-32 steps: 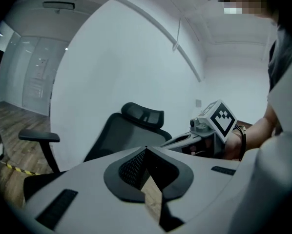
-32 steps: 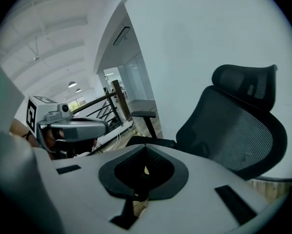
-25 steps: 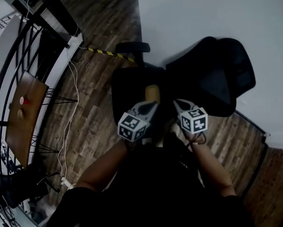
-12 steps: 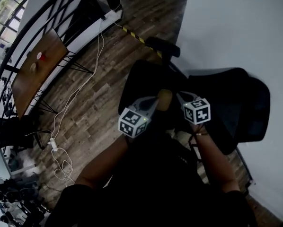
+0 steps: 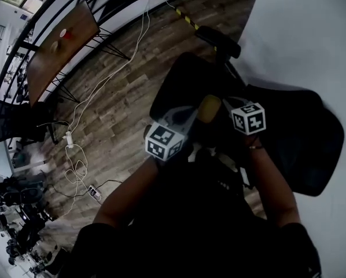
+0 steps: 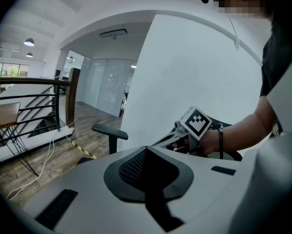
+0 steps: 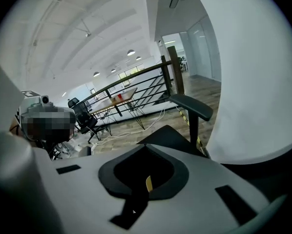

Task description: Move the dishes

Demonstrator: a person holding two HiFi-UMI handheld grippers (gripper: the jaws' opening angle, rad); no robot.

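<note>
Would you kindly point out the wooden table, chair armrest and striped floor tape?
wooden table (image 5: 48, 65): head view, bare tabletop.
chair armrest (image 5: 218, 41): head view, pad's middle.
striped floor tape (image 5: 187, 21): head view, mid-strip.

head cam steeply down over L tongs (image 5: 187, 119) + R tongs (image 5: 224, 106), L cam faces wall (image 6: 185, 67), R cam faces railing (image 7: 136, 87), all share chair armrest (image 5: 218, 41)

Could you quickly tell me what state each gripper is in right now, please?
Left gripper: closed, nothing between its jaws.
Right gripper: closed; a thin yellow sliver shows at the jaws, but what it is cannot be told.
</note>
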